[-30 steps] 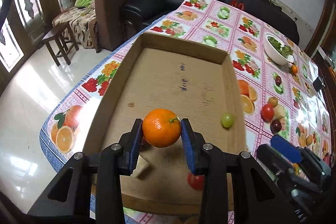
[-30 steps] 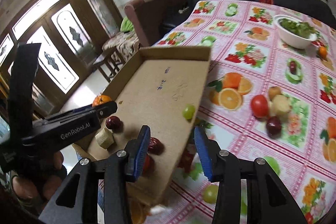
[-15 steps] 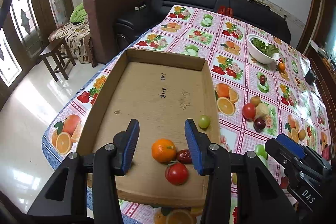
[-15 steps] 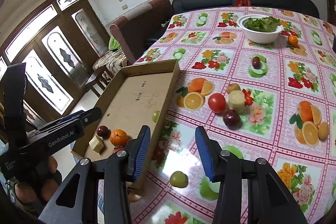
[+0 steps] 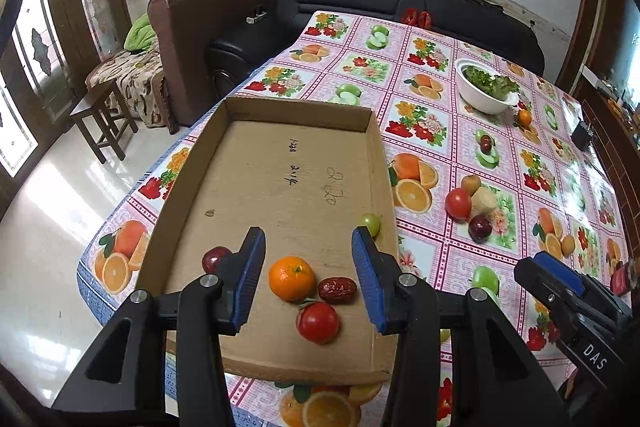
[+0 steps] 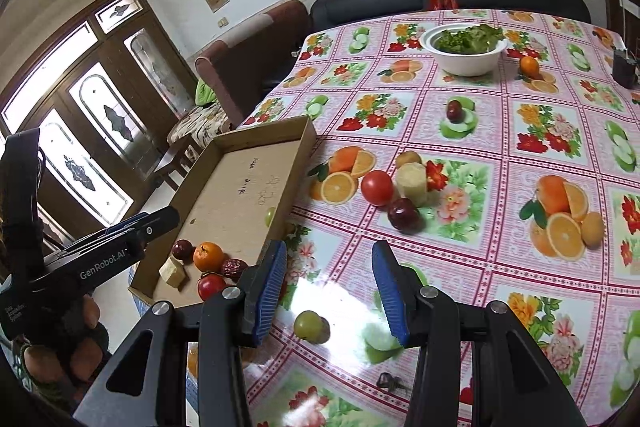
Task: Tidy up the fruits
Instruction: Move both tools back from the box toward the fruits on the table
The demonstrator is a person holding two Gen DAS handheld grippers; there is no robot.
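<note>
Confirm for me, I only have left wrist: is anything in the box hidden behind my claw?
Observer: Yes. A pale chunk lies in the box, next to the plum.
Operator: Right claw holding anything?
Observer: No. The right claw is open and empty.
Operator: Any loose fruit near it?
Observer: A green grape on the cloth; in the right wrist view it sits low between the fingers.

From my left wrist cam the pale chunk is totally hidden behind my left gripper (image 5: 307,283), which also covers half the dark plum (image 5: 214,258), and the green grape (image 5: 370,223) only peeks out.
</note>
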